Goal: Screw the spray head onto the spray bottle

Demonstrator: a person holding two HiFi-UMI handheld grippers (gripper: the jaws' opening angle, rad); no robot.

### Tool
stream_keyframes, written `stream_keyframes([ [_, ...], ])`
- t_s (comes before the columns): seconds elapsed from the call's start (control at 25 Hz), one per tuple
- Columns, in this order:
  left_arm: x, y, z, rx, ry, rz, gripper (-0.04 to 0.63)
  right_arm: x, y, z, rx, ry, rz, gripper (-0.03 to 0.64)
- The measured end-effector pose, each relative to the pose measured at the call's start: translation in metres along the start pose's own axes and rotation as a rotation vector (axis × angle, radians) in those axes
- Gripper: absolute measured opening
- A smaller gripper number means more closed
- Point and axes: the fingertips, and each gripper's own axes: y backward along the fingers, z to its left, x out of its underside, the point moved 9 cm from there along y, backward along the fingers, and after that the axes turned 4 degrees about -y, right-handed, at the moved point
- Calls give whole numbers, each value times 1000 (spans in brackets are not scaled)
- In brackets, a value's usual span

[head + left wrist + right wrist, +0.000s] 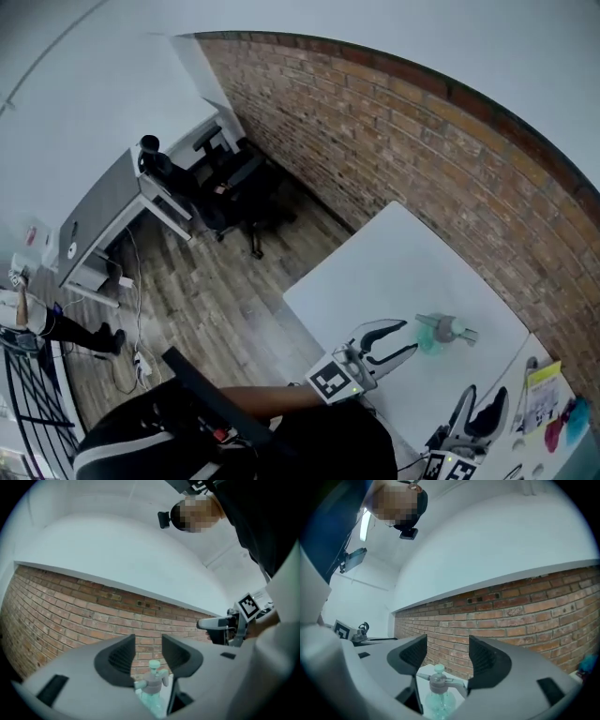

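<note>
Interior with a red-brick wall (394, 141), a wood-plank floor (206, 300) and a white worktop (375, 272) set against the wall. The spray bottle (436, 700), pale green and translucent, stands upright on the worktop, toward its right-hand end. The grey spray head (435, 680) sits on the bottle's neck, with its lever projecting sideways.

The left claw (405, 339) is near the bottle on the person's side and does not touch it. Its jaws stand apart with nothing between the pads, and the left gripper view shows the bottle beyond and below their gap. The right claw (486, 401) is farther from the bottle, at the worktop's near right corner. Its jaws are likewise apart and empty, with the bottle visible beyond them in the right gripper view. Each claw carries a cube with square markers (335, 380).

Right of the bottle, past the worktop's end, lie a yellow-topped pad (544, 386) and pink and blue items too small to identify. Well apart from the bottle, across the floor, stand a grey desk (103, 211) and black office chairs (230, 187).
</note>
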Motion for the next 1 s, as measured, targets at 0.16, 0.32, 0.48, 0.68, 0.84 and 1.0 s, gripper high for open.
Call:
stream_keyframes([
  [0.16, -26, 16, -27, -2, -8, -34, 52, -6, 26, 0, -11, -9, -16, 281],
  [0.32, -36, 23, -55, 27, -5, -65, 6, -12, 49, 1, -43, -35, -32, 279],
  [0.48, -43, 30, -71, 34, -1, -84, 3, -18, 74, 2, -69, -55, -49, 47],
  [0.68, -41, 41, -90, 12, -27, -33, 3, -16, 98, 0, -70, -67, -59, 34],
  [0.84, -40, 46, -104, 24, -56, -9, 3, -6, 104, 0, -57, -66, -36, 12],
  [1.0, -36, 44, -111, 19, -75, 17, 3, -2, 104, 4, -68, -49, -32, 9],
])
